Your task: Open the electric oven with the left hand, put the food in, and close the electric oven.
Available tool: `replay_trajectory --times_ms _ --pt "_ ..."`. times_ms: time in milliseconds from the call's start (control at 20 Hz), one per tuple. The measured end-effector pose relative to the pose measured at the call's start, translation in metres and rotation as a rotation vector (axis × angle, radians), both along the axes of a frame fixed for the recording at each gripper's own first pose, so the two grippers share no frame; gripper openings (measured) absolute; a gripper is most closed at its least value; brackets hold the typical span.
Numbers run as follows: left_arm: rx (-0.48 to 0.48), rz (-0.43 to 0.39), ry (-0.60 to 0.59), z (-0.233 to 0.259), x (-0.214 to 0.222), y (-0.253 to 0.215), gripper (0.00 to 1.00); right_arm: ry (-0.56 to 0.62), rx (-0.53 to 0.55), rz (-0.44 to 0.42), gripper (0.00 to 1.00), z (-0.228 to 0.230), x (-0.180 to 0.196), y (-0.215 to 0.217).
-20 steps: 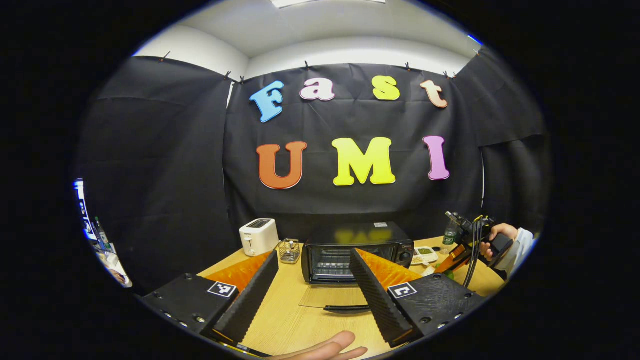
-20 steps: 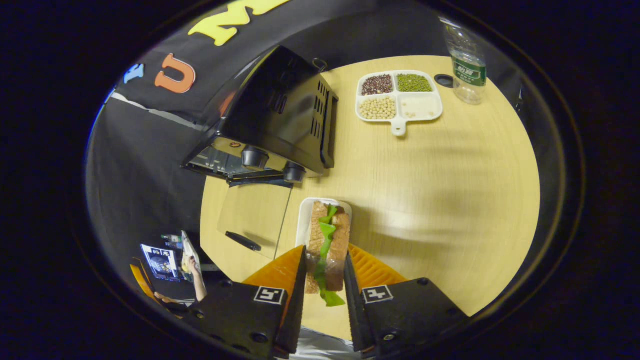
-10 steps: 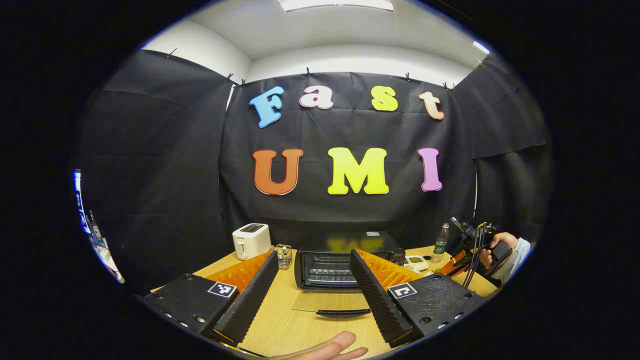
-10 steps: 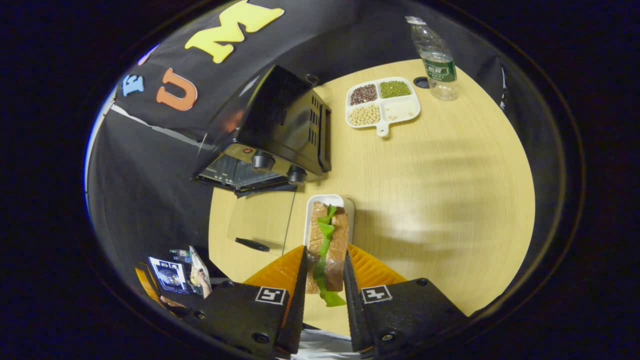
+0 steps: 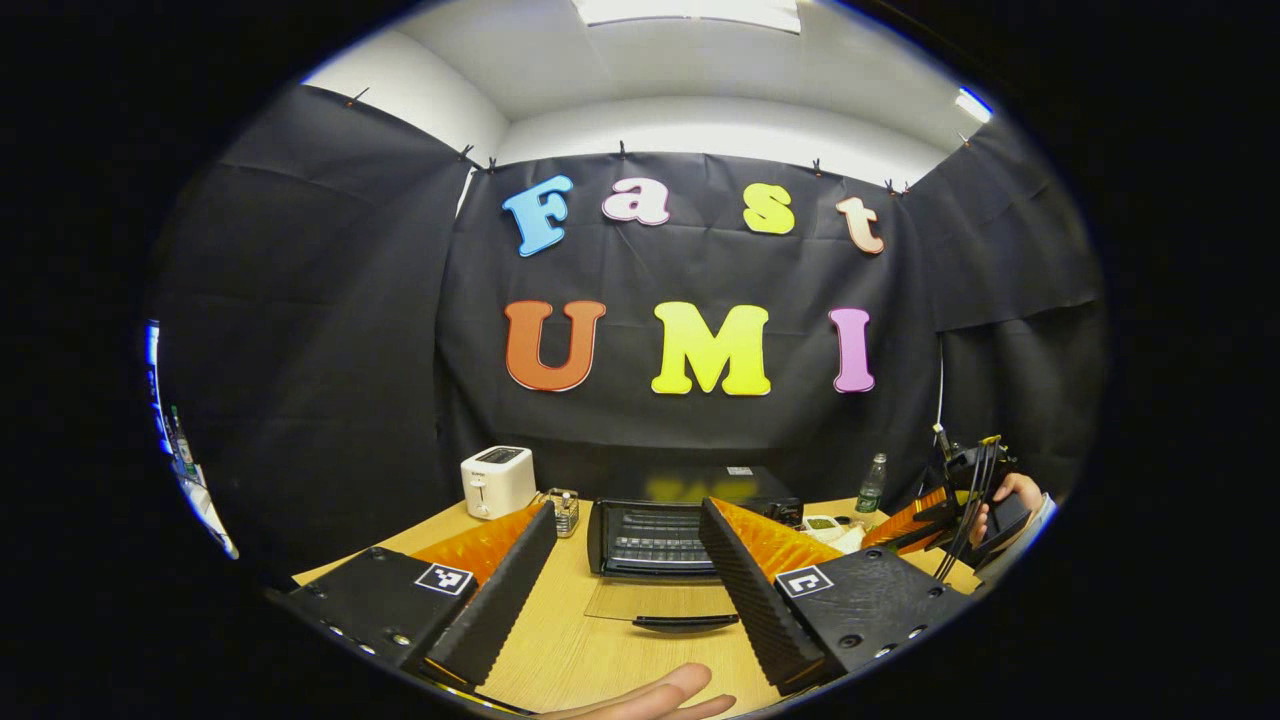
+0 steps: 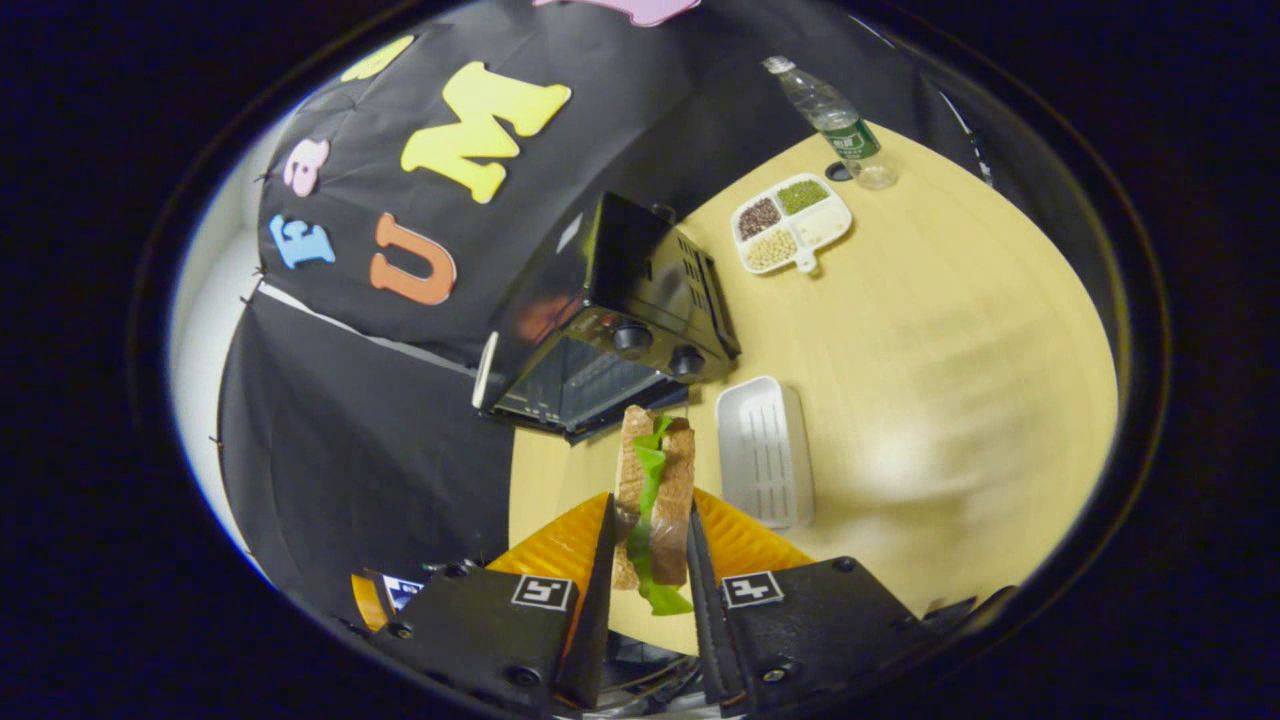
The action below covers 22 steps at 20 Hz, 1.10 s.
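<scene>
Oven (image 6: 600,340) door already down, so it's the put-in step: right gripper (image 6: 648,560) jaws clamp the sandwich (image 6: 652,480) in the air just before the oven mouth, left gripper (image 5: 625,590) jaws wide and empty; next, carry it level onto the rack.

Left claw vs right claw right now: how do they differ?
The left claw is open and holds nothing; the right claw is shut on the sandwich. The left claw faces the open oven level across the table; the right claw looks down on it from above. Both point toward the oven.
</scene>
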<state>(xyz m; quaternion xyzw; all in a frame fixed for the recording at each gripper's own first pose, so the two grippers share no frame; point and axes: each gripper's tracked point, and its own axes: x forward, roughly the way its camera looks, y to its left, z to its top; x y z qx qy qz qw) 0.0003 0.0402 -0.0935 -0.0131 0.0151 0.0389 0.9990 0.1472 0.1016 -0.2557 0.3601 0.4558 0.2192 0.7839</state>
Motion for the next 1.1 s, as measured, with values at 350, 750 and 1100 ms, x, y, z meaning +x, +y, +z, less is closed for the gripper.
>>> replay_trajectory --times_ms 350,750,1100 --pt "0.018 0.021 -0.016 0.005 -0.01 0.023 0.94 -0.069 0.276 -0.181 0.36 0.011 -0.013 0.082" --pt "0.022 0.03 -0.009 -0.001 -0.019 0.048 0.93 -0.128 0.449 -0.423 0.36 -0.014 0.059 0.169" --pt "0.005 0.055 0.01 -0.002 -0.024 0.071 0.94 -0.271 0.423 -0.653 0.34 -0.035 0.161 0.202"
